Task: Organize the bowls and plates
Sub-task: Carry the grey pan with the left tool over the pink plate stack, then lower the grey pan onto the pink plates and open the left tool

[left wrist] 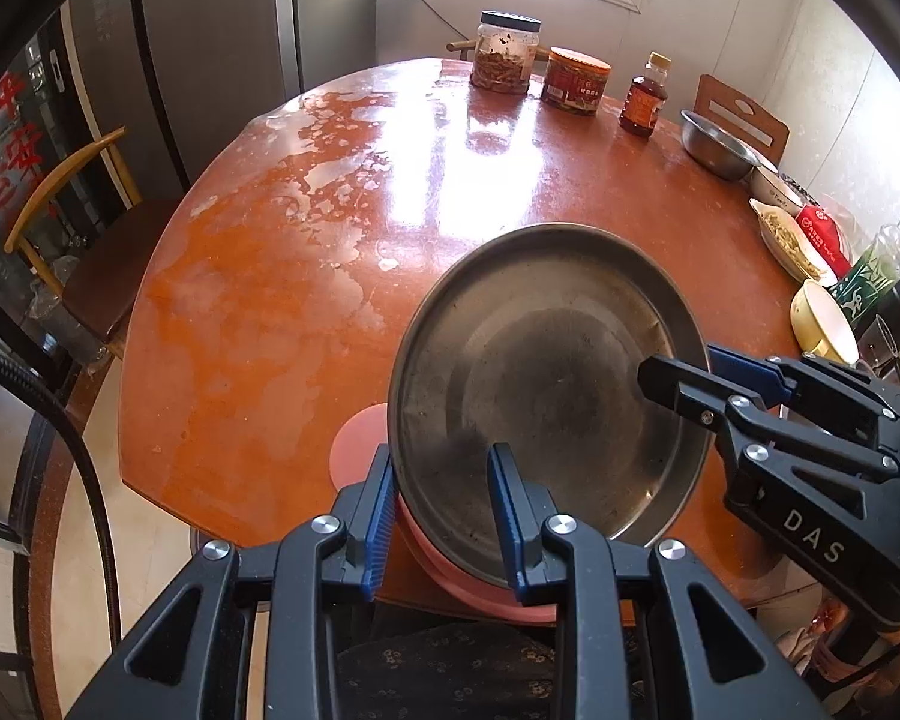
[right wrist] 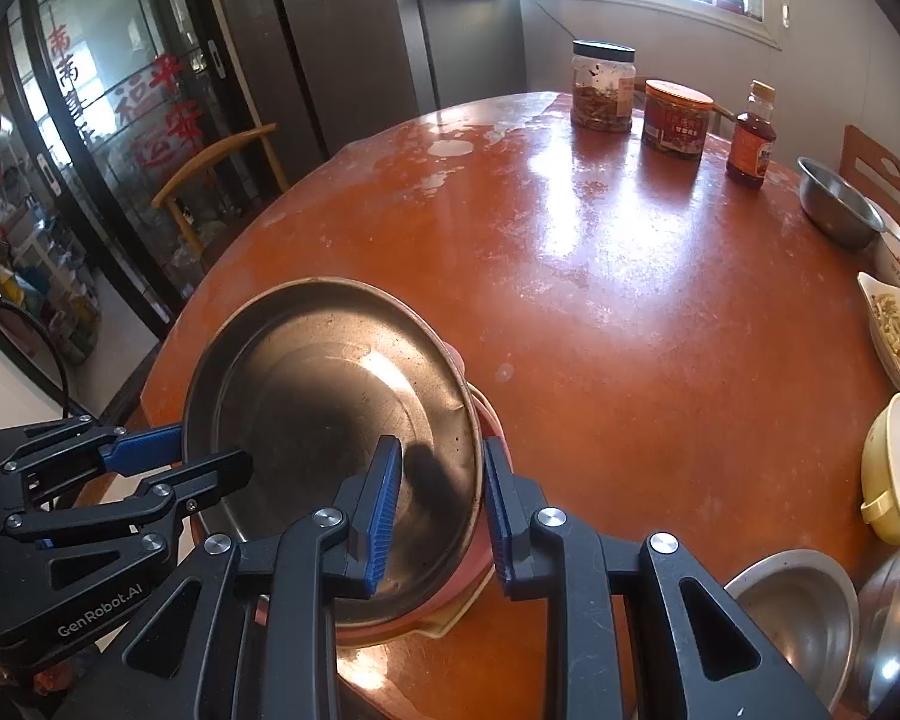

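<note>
Two hand-held grippers flank a steel plate (left wrist: 546,384) resting on a pink plate (left wrist: 357,441) at the near edge of the round table (left wrist: 258,312); the left gripper (left wrist: 444,516) straddles its left rim, fingers apart. The right gripper (right wrist: 441,510) straddles the opposite rim, likewise parted.

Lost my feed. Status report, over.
Both tools, left and right, straddle the steel plate rim, jaws not closed. Plate rests on pink dish. Nothing blocking.

The big plate (left wrist: 540,372) looks like dull brushed steel, scuffed and smoky dark in the middle. Under it sits something matt pink (left wrist: 357,444), probably plastic. The table (left wrist: 306,276) is glossy reddish-brown, worn patchy and pale in spots. The grippers' pads (left wrist: 379,516) are ribbed blue rubber on matt black plastic.
</note>
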The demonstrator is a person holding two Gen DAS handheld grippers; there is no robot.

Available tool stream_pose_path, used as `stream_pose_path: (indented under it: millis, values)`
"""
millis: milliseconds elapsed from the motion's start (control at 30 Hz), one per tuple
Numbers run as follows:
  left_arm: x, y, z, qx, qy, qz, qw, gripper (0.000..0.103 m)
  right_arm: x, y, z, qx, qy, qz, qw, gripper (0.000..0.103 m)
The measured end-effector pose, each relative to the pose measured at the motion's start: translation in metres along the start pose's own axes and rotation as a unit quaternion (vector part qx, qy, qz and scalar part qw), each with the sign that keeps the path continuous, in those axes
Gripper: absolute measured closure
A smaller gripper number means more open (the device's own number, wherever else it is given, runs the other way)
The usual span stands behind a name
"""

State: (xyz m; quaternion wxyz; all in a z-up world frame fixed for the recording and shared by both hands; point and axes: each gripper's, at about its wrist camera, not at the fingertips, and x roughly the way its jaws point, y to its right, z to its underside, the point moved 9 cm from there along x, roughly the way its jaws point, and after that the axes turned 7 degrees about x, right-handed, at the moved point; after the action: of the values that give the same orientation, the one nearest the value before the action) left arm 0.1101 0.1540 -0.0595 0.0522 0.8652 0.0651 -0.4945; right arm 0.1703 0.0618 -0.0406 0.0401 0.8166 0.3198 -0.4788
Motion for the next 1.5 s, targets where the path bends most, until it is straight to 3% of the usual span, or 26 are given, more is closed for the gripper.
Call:
stream_pose_path:
  millis: [1067,1500]
  values:
    - [0.019,0.001,0.006,0.008,-0.021,0.010,0.9997,0.073,0.025,0.006,0.008,0.012,-0.021,0.012,1.000,0.074]
    - [0.021,0.001,0.003,0.015,-0.021,0.001,0.9997,0.073,0.025,0.006,0.004,0.010,-0.011,0.017,1.000,0.073]
